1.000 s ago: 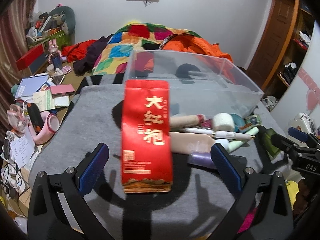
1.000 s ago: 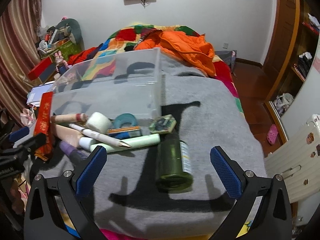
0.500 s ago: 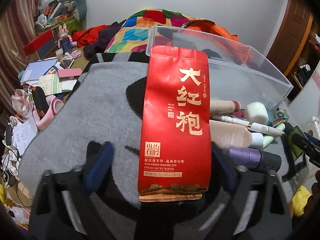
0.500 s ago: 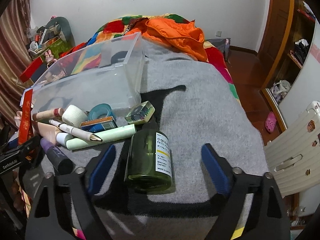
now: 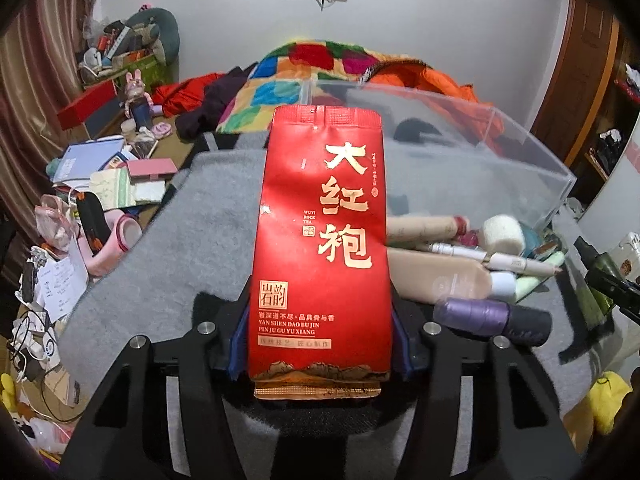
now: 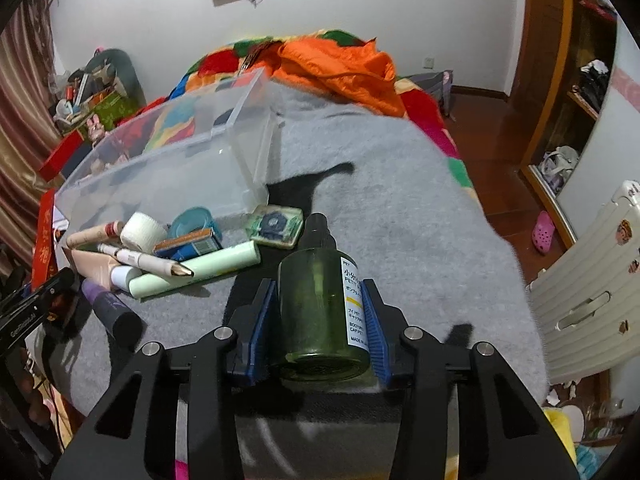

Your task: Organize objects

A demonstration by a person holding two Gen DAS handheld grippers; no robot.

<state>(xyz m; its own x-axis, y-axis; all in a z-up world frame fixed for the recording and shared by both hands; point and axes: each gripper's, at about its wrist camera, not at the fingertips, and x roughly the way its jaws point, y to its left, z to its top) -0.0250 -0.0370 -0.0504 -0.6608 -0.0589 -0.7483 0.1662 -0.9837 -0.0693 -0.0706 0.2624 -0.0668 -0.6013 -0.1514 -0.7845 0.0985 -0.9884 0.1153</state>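
Our left gripper [image 5: 320,344] has its blue pads pressed against both edges of the red tea packet [image 5: 320,240], near its bottom seam, and our right gripper [image 6: 316,320] is clamped on the green spray bottle [image 6: 320,304] around its body. Both things lie on the grey blanket [image 6: 400,208], in front of the clear plastic bin [image 6: 168,176].

We judge the task barely begun: the bin looks empty, though its frosted walls leave us unsure of the far corners, and nothing we can see has gone in. Two items are gripped; the rest wait in a heap just beside the bin's near wall.

In that heap we count one purple tube with a black cap [image 6: 110,308], one pale green tube [image 6: 200,270], one white pen [image 6: 144,260], one beige tube [image 5: 440,280], one white roll [image 6: 142,232], one teal tape roll [image 6: 192,220], one small blue box [image 6: 188,244], one green compact case [image 6: 276,226] and one slim tan stick [image 6: 94,234].
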